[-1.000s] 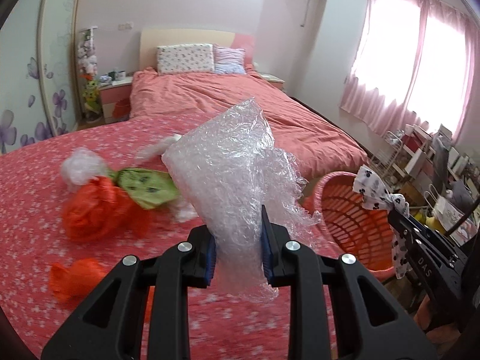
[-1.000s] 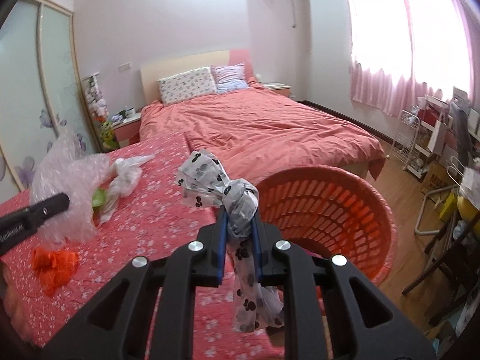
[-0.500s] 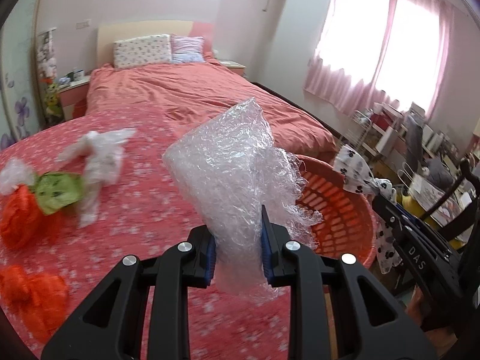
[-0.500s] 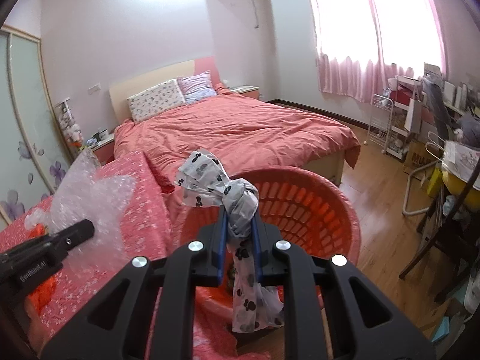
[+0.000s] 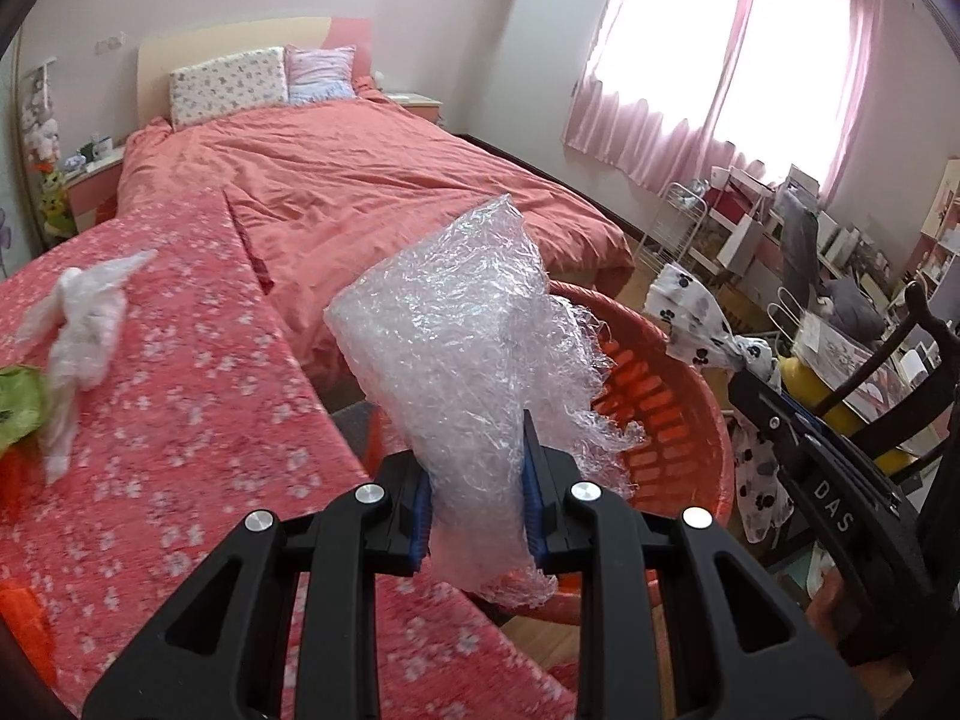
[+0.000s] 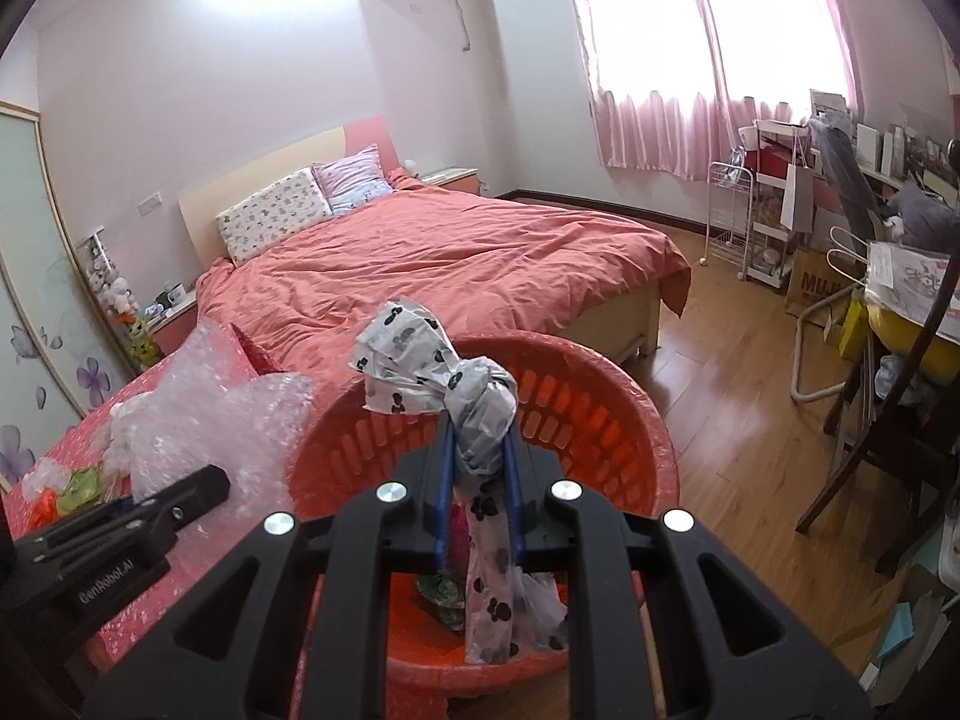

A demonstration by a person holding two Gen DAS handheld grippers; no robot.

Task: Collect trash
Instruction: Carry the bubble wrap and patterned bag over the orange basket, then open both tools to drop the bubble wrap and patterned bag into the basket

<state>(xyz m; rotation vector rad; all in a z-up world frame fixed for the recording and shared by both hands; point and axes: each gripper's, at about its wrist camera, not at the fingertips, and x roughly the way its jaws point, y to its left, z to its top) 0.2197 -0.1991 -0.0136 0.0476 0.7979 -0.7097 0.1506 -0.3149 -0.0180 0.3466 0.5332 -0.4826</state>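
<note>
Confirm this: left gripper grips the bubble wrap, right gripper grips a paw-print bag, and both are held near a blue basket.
One thing is wrong: the basket is red, not blue, as the right wrist view shows. The rest stands: the left gripper is clamped on the bubble wrap, and the right gripper is clamped on the paw-print bag, both near that basket.

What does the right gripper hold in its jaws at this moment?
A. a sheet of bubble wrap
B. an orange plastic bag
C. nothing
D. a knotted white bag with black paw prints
D: the right gripper is shut on the paw-print bag, held above the red basket.
</note>
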